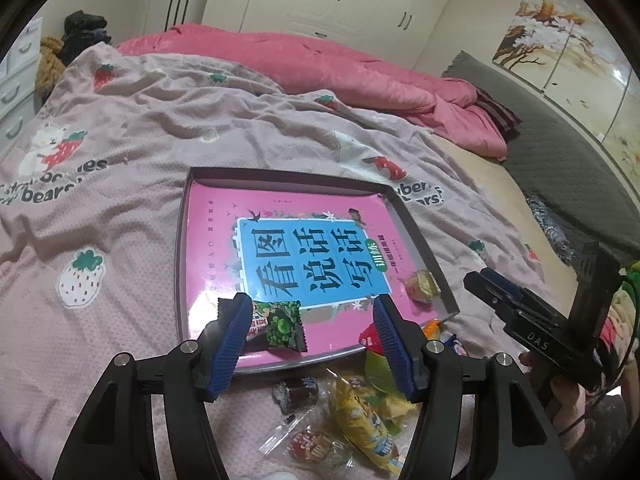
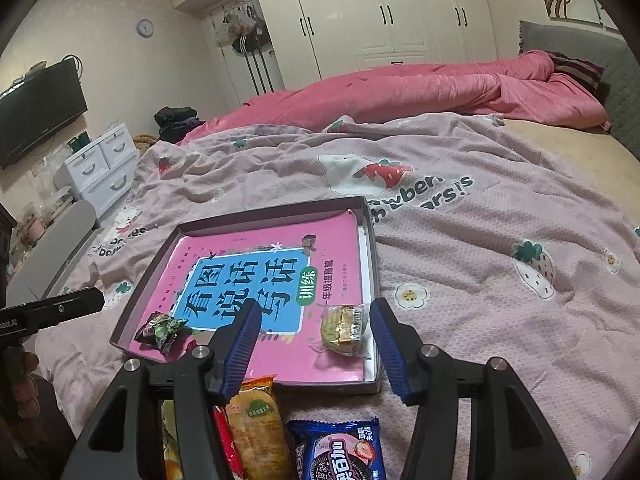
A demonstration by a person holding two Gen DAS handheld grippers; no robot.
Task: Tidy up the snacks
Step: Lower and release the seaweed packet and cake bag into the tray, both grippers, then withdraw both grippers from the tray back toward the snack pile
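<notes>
A shallow box (image 1: pixel 416 240) with a pink book in its bottom lies on the bedspread. In it rest a green and dark snack packet (image 1: pixel 282 324) at the near left and a clear-wrapped cake (image 1: pixel 422 286) at the near right. My left gripper (image 1: pixel 311 299) hovers open above the box's near edge; the green packet lies below it, untouched. My right gripper (image 2: pixel 315 307) is open too, with the cake (image 2: pixel 344 330) lying loose in the box beyond its right finger. Loose snacks sit in front of the box: a yellow packet (image 1: pixel 360 416), an orange cake packet (image 2: pixel 256 424) and a blue biscuit packet (image 2: pixel 340 452).
The box (image 2: pixel 370 240) sits on a wrinkled pink strawberry-print bedspread (image 2: pixel 480 280). A pink quilt (image 2: pixel 400 92) is bunched at the far side, with a grey headboard (image 2: pixel 580 48) to the right. White drawers (image 2: pixel 100 164) and a TV (image 2: pixel 40 108) stand to the left of the bed.
</notes>
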